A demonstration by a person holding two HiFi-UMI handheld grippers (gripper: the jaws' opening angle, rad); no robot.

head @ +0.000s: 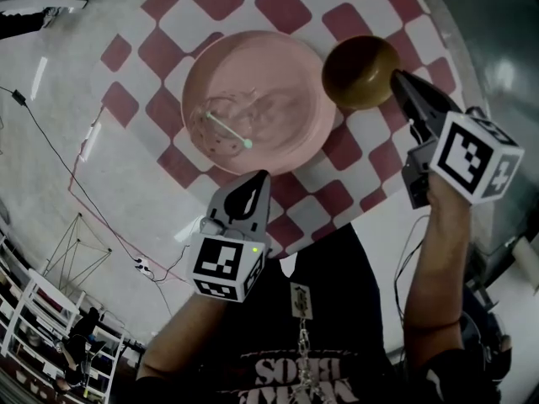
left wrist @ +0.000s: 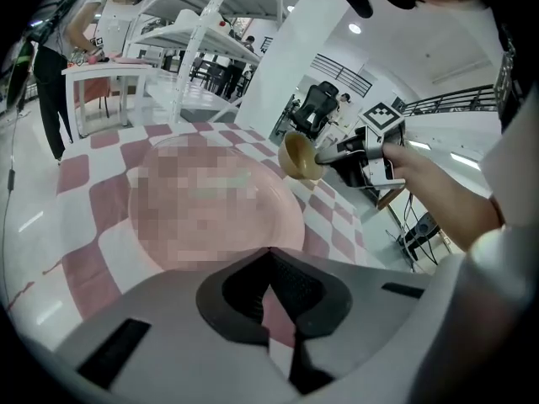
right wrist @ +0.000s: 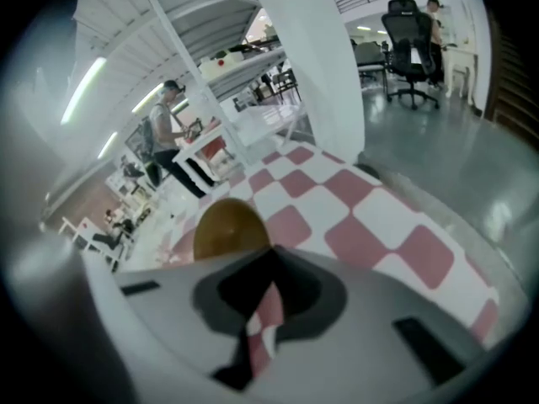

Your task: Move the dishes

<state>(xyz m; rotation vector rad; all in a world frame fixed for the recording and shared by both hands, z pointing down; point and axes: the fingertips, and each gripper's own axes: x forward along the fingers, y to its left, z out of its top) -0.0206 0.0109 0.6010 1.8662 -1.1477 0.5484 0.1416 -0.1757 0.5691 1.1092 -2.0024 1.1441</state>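
Observation:
A large pink plate (head: 253,99) lies in the middle of the round table. A thin pale line with green ends shows in the plate. My left gripper (head: 262,175) has its jaws closed, their tips on the plate's near rim (left wrist: 253,242). To the plate's right is a small brown bowl (head: 360,72). My right gripper (head: 394,74) is shut on its right rim. The left gripper view shows the bowl (left wrist: 296,156) tilted and raised off the cloth at that gripper's tip (left wrist: 324,153). In the right gripper view the bowl (right wrist: 227,225) sits just past the closed jaws (right wrist: 271,249).
The table (head: 278,11) wears a red and white check cloth and its curved edge runs close on the right (right wrist: 472,225). A cable trails over the pale floor (head: 50,141) at the left. White tables, an office chair (right wrist: 408,40) and people stand farther off.

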